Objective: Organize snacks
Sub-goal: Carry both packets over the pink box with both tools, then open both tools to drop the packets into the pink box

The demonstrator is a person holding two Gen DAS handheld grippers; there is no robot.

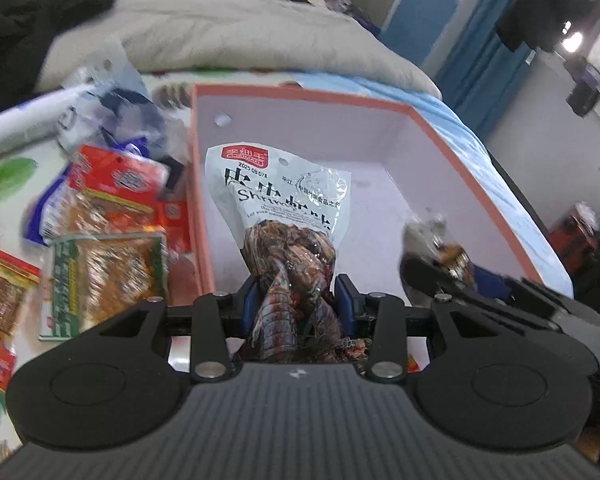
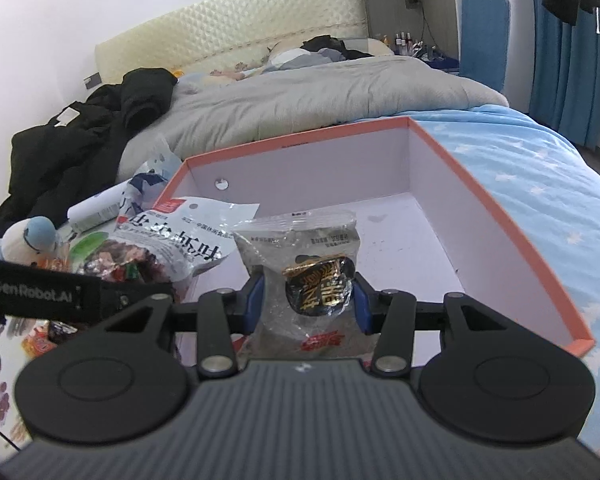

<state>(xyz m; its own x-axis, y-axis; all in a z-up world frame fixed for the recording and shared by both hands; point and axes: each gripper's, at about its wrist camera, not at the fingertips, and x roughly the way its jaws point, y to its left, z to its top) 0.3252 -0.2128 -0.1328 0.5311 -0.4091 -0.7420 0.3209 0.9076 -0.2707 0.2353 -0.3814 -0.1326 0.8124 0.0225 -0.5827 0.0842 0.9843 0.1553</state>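
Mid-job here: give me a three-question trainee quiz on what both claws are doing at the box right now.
1. True or false: the left claw is empty.
2. What does the right claw hold? A) a grey snack pouch B) a plush toy C) a black jacket
3. Fill in: the rim of the box is ____ in colour.

Key:
1. False: it grips the shrimp snack bag.
2. A: the grey snack pouch.
3. Orange.

Right gripper (image 2: 309, 300) clamping silver snack packet (image 2: 300, 248), over orange-rimmed box (image 2: 500, 216), bed behind
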